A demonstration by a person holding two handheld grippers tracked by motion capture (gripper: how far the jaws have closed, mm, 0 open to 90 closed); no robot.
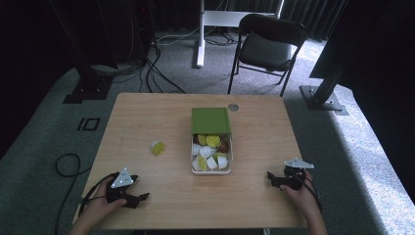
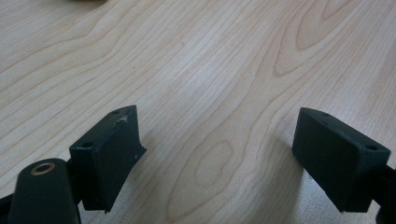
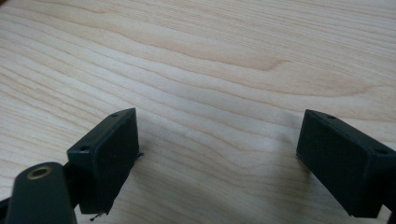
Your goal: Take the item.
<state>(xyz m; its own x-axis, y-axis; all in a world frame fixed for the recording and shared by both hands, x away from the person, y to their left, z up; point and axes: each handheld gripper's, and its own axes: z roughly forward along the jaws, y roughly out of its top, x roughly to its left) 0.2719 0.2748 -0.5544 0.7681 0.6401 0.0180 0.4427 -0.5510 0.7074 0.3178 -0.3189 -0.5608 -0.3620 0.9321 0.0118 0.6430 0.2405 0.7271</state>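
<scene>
Wooden worktop (image 1: 147, 117): with both grippers' fingers (image 2: 109, 161) (image 3: 105, 161) open and empty, the lone capsule (image 1: 158, 148) left of the box (image 1: 211, 147) could be knocked away.

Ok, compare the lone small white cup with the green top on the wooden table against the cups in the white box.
The lone small white cup with the green top lies by itself on the bare wooden table, left of the white box; the cups in the box are crowded together. The lone cup shows green; the boxed ones mix green, white and brownish. Both kinds look alike in size.
</scene>
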